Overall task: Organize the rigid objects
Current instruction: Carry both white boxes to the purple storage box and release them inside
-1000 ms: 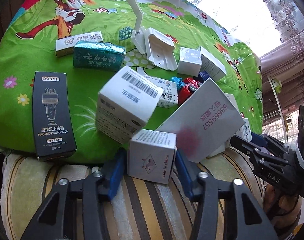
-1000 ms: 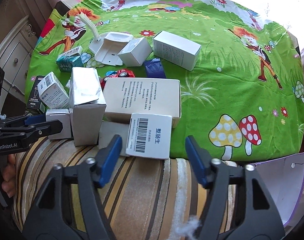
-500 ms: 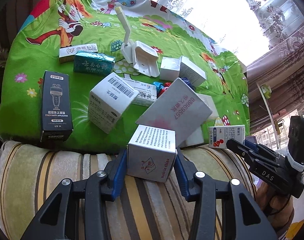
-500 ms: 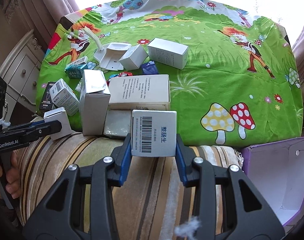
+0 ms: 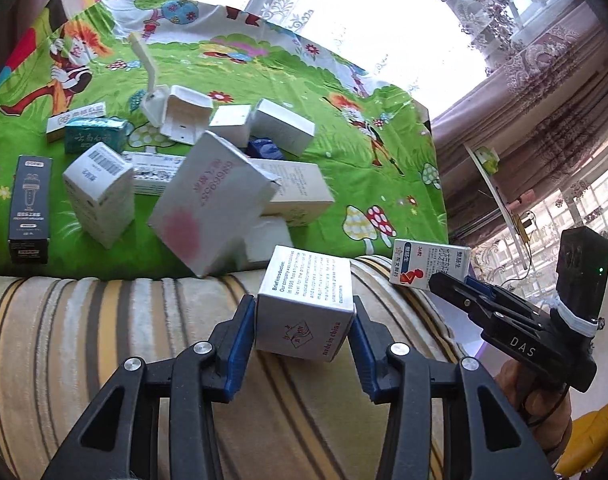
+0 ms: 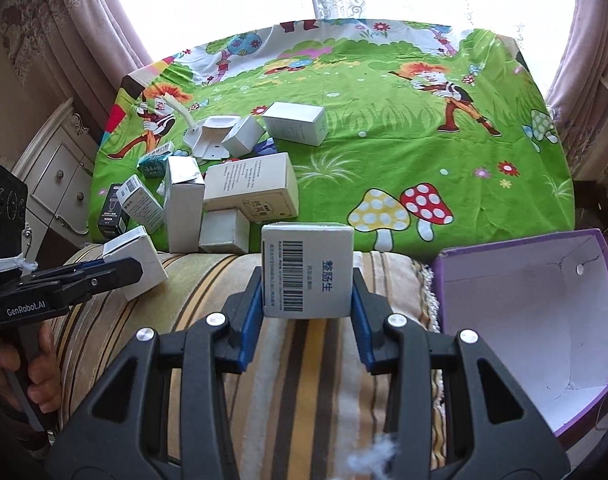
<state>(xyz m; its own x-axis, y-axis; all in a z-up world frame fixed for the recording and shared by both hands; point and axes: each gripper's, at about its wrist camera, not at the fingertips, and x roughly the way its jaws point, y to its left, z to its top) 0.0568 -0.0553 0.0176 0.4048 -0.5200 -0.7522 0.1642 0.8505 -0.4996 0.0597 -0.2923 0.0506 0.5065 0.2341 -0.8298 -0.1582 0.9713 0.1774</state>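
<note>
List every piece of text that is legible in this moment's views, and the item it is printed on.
"made in china" and "Brief Introduction:": small white box in the left tool.
"整肠生", beside a barcode: white box in the right tool.
"DAS": right tool's body, in the left wrist view.
"GenRobot.AI": left tool's body.
"6866955", upside down, partly hidden: big tilted white box.
Black box, teal box: print too small to read.

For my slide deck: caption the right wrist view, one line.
Right gripper clamps a barcoded box above a striped cushion, beside an open purple box.
</note>
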